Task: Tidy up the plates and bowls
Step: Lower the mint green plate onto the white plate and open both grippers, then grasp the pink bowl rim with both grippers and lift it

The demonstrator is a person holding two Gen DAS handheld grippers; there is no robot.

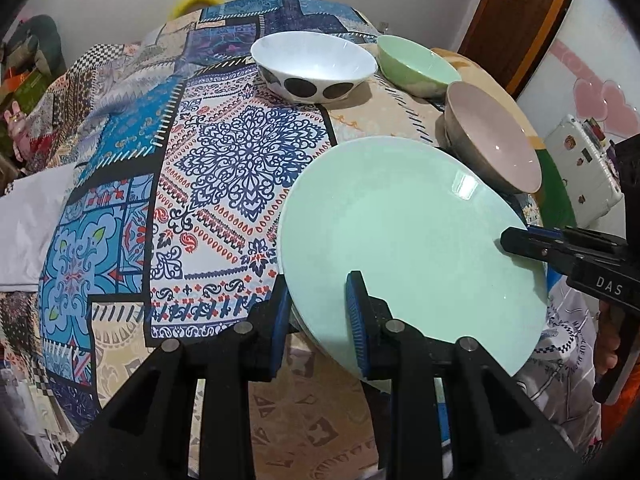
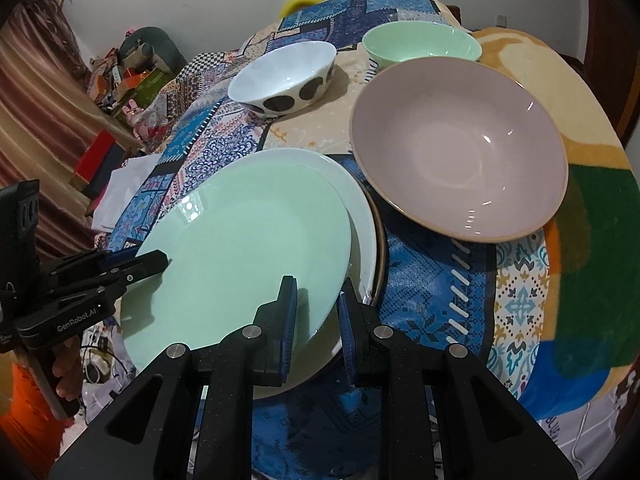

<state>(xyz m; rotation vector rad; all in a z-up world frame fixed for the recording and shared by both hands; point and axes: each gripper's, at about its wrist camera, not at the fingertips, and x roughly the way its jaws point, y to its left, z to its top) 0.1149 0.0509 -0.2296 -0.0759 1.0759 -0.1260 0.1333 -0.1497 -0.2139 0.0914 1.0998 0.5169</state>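
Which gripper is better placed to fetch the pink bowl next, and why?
Right, probably. The pink bowl lies just ahead of the right gripper; from the left gripper it sits beyond the green plate, which both grip.

Open patterned cloth (image 1: 224, 168) is left free beside the green plate (image 1: 408, 232); beyond it, passage is blocked by the pink bowl (image 2: 460, 152).

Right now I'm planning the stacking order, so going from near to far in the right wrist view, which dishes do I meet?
Right gripper → green plate atop the plate stack → pink bowl → white bowl with dark dots → green bowl.
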